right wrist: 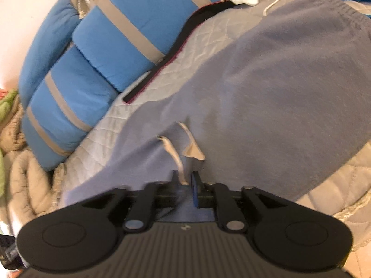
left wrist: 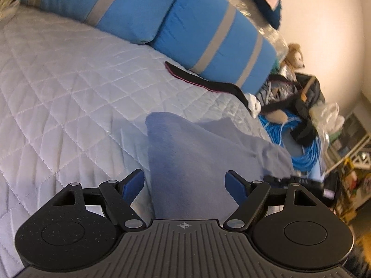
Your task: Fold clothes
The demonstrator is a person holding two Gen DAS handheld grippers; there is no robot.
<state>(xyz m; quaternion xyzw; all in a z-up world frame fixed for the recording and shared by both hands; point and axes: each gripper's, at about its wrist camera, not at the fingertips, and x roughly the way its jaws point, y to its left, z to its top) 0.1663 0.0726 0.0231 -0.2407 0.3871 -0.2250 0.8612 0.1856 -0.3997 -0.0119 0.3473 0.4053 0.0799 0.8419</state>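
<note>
While the bed with its quilted cover carries everything, the task's thing is the grey-blue garment, a fleece piece with a ribbed band at its far end and a pair of pale drawstrings near the right tool. It lies spread along the bed's edge, its long axis running from the right tool away toward the ribbed band and the blue cable coil beyond the bed. Blue striped pillows sit well apart at the back, with a black strap between them and the garment.

As I judge it, the coming move turns on this: the cloth stretches straight ahead of both tools, so a fold would carry the near end forward along that axis.

Right tool: jaws drawn nearly together, with a drawstring and what looks like a pinch of the garment's near edge between them. Left tool: jaws spread wide, holding nothing, poised over a raised fold of the garment that passes between and below its fingers; whether it touches, I cannot tell.
</note>
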